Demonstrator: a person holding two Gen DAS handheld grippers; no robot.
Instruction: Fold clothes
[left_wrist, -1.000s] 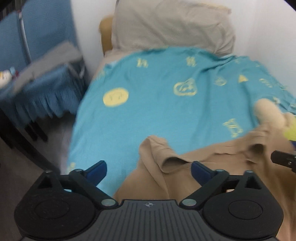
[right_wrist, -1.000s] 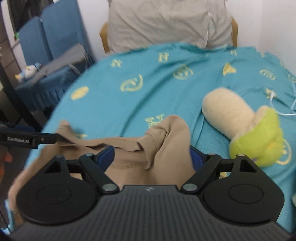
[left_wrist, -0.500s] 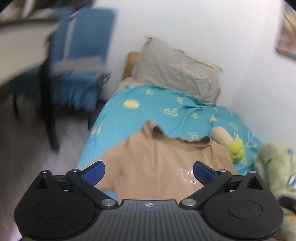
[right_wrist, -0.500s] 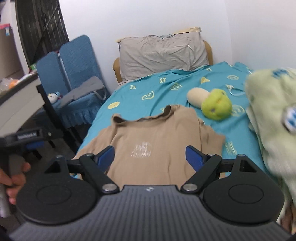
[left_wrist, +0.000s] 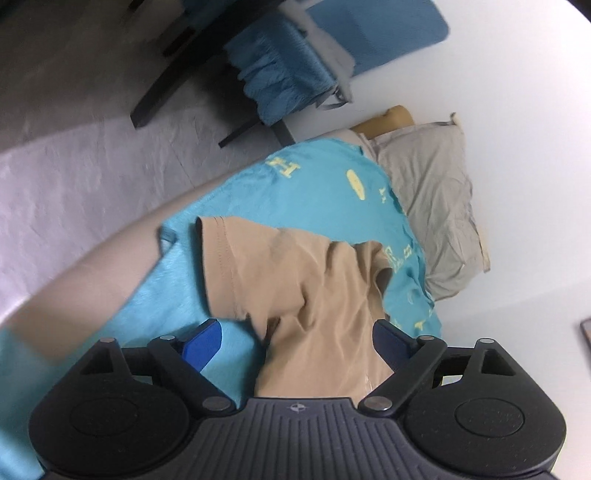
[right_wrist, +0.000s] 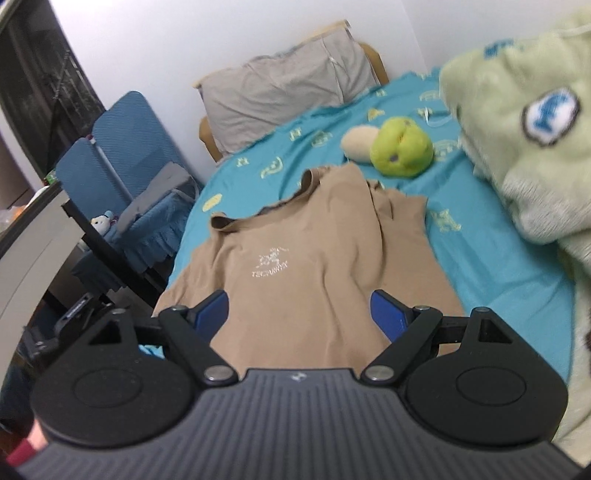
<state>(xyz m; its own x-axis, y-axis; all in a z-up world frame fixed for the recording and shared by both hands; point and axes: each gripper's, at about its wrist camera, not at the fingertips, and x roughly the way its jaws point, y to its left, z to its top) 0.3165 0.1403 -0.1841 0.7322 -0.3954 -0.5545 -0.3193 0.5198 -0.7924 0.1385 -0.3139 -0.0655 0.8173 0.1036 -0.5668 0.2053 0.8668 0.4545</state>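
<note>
Since half a second ago the left gripper (left_wrist: 293, 341) has rolled strongly to one side and come down close to the bed: before, its camera saw the whole tan T-shirt (right_wrist: 314, 258) from far, now it sees only one short sleeve (left_wrist: 236, 266), in the middle of the frame. The right gripper (right_wrist: 299, 314) has changed its view only a little, coming slightly nearer over the lower part of the shirt.

The T-shirt lies spread on the turquoise bedsheet (right_wrist: 491, 258), printed side up, with the collar toward the grey pillow (right_wrist: 284, 88) in the upper centre of the right view. It is not yet folded (one side near the collar is a bit bunched). Both tongs stand with the jaws wide apart and grip nothing. A green plush toy (right_wrist: 400, 147) lies just beyond the collar, and a pale green plush blanket (right_wrist: 524, 147) fills the right edge.

I judge that spreading is finished and the first fold begins: the left gripper seems ready to take the sleeve.
</note>
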